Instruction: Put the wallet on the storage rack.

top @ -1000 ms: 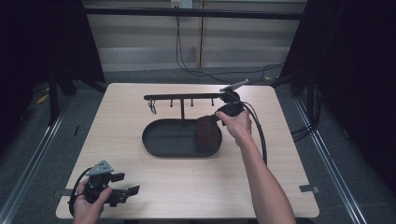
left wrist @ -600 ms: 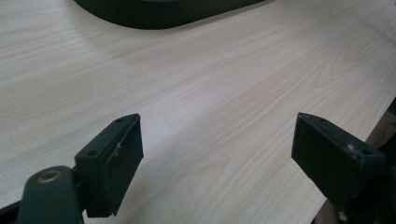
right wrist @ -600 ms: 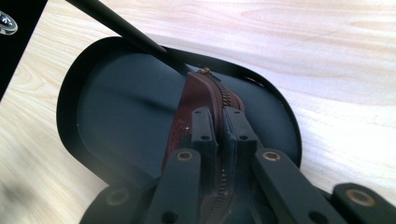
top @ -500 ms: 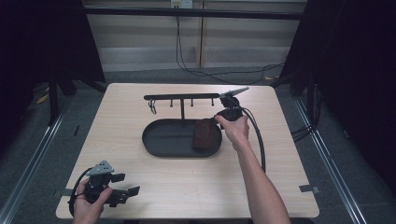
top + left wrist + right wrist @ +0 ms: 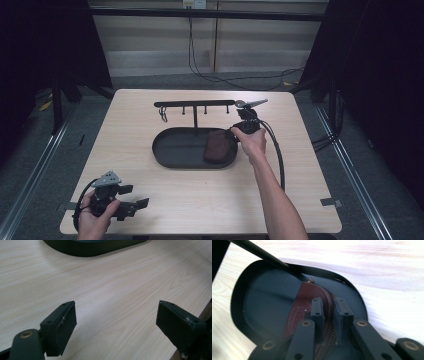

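Observation:
A brown zippered pouch [image 5: 217, 146] lies in the right end of a black oval tray [image 5: 170, 150] at the table's middle. My right gripper [image 5: 234, 134] reaches in over the tray's right rim. In the right gripper view its jaws stand close together [image 5: 330, 305] with the zipper edge of the pouch [image 5: 297, 312] between them, above the tray [image 5: 262, 297]. My left gripper [image 5: 135, 196] is held low near the table's front left corner. Its jaws are wide apart [image 5: 116, 315] over bare wood, with the tray [image 5: 95, 246] far ahead.
A black hook rack [image 5: 195, 104] stands just behind the tray, with a key ring [image 5: 163, 116] hanging at its left end. Its bar [image 5: 257, 252] crosses the top left of the right gripper view. The right gripper's cable [image 5: 277, 155] trails along the forearm.
The right hand has drawn slightly toward the person, with the pouch settling flat in the tray. The left gripper has shifted a little at the front corner.

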Available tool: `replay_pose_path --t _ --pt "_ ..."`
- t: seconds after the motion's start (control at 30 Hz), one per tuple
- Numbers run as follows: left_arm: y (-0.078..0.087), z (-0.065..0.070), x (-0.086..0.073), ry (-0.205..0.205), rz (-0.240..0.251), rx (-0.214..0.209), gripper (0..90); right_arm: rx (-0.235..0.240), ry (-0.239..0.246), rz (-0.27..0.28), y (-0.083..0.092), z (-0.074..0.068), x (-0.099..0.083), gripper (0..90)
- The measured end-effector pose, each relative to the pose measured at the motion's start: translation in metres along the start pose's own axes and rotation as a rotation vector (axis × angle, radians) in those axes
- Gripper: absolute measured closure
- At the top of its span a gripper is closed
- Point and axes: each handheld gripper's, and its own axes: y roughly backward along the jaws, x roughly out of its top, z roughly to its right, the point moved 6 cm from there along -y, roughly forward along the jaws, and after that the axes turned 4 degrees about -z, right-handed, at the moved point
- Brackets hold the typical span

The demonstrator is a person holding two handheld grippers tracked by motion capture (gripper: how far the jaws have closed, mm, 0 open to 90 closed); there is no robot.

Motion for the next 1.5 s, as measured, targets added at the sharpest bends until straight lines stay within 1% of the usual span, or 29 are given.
replay_pose_path --t 0.03,0.07,0.13,0.17,0.2,0.23,0.27,0.33,0.37,0.4,0.47,0.53,0.57,0.6,0.67,0.73,0.77,0.8,0.83,0.9,0.93,1.0,1.03,1.1,1.2,1.3,1.43,1.47,1.5 --pt "0.0 0.0 0.0 -0.003 -0.001 0.0 16.5 0.011 0.004 -0.008 -0.001 0.0 0.0 77.3" --pt "-0.002 0.0 0.0 -0.005 -0.007 0.009 16.5 0.011 0.004 -0.008 -0.001 0.0 0.0 77.3" --pt "-0.006 0.003 -0.001 -0.013 -0.024 0.0 16.5 -0.003 0.001 0.002 0.0 0.0 0.0 75.4" --pt "-0.006 0.004 0.0 -0.023 -0.028 -0.001 16.5 0.001 0.009 0.006 0.001 -0.001 0.001 75.7" --pt "-0.006 0.004 0.001 -0.028 -0.022 -0.001 16.5 0.009 0.016 0.006 0.001 -0.001 0.001 74.3" --pt "-0.005 0.005 0.002 -0.029 -0.015 0.0 16.6 -0.002 0.018 0.011 0.003 -0.002 0.001 74.5" --pt "-0.005 0.004 0.002 -0.034 -0.013 0.005 16.6 0.004 0.027 0.019 0.004 -0.002 0.002 74.2" --pt "-0.004 0.003 0.001 -0.024 -0.013 0.008 16.6 0.001 0.033 0.024 0.007 -0.001 0.001 71.5" --pt "-0.004 0.002 0.001 -0.019 -0.011 0.007 16.6 0.018 0.034 0.029 0.011 -0.002 0.001 65.1" --pt "-0.003 0.001 0.001 -0.018 -0.011 0.008 16.6 0.018 0.034 0.029 0.011 -0.002 0.001 65.1" --pt "-0.003 0.001 0.001 -0.011 -0.008 0.01 16.6 0.038 0.032 0.039 0.014 -0.002 0.001 58.7" --pt "-0.003 0.001 0.001 -0.011 -0.009 0.01 16.6 0.037 0.048 0.043 0.017 -0.003 0.0 51.7" --pt "-0.003 0.001 0.001 -0.01 -0.01 0.012 16.6 0.046 0.06 0.055 0.02 -0.005 0.0 45.8" --pt "-0.003 0.001 0.001 -0.012 -0.01 0.013 16.6 0.046 0.06 0.055 0.02 -0.005 0.0 45.8" --pt "-0.003 0.001 0.001 -0.004 -0.009 0.008 16.6 0.041 0.072 0.063 0.023 -0.006 -0.001 38.1" --pt "-0.002 0.0 0.0 -0.008 -0.012 0.012 16.6 0.043 0.086 0.053 0.026 -0.008 -0.003 36.1" --pt "-0.002 0.0 0.0 -0.002 -0.006 0.012 16.6 0.04 0.108 0.072 0.03 -0.007 -0.006 33.3" --pt "-0.002 0.0 0.0 -0.001 -0.006 0.008 16.6 0.04 0.108 0.072 0.03 -0.007 -0.006 33.3" --pt "-0.002 0.0 0.0 -0.001 -0.006 0.008 17.0 0.04 0.108 0.084 0.033 -0.006 -0.008 32.4" --pt "-0.003 0.0 0.0 0.003 -0.009 0.006 17.2 0.035 0.114 0.089 0.035 -0.002 -0.013 28.4" --pt "-0.003 0.0 0.0 -0.003 -0.01 0.007 17.3 0.031 0.114 0.096 0.037 0.0 -0.015 27.0" --pt "-0.003 0.0 0.0 -0.005 -0.007 0.013 17.3 0.035 0.103 0.104 0.039 0.002 -0.018 21.4" --pt "-0.003 0.0 0.0 -0.005 -0.006 0.012 17.3 0.042 0.096 0.106 0.04 0.003 -0.022 20.7" --pt "-0.002 0.0 0.0 0.003 -0.002 0.016 17.3 0.037 0.112 0.119 0.042 0.003 -0.026 20.4" --pt "-0.002 -0.001 0.0 -0.002 -0.006 0.015 17.2 0.044 0.118 0.139 0.047 0.003 -0.032 18.0" --pt "-0.001 -0.001 0.0 0.01 0.0 0.013 17.3 0.049 0.135 0.154 0.054 0.005 -0.041 15.2" --pt "-0.001 -0.002 -0.001 0.005 -0.003 0.016 17.3 0.033 0.141 0.151 0.058 0.006 -0.047 15.1" --pt "0.0 -0.001 -0.001 0.007 0.0 0.019 17.3 0.03 0.142 0.154 0.06 0.006 -0.049 15.1" --pt "0.0 -0.002 0.0 0.002 0.001 0.02 17.3 0.036 0.148 0.174 0.064 0.005 -0.053 15.2"
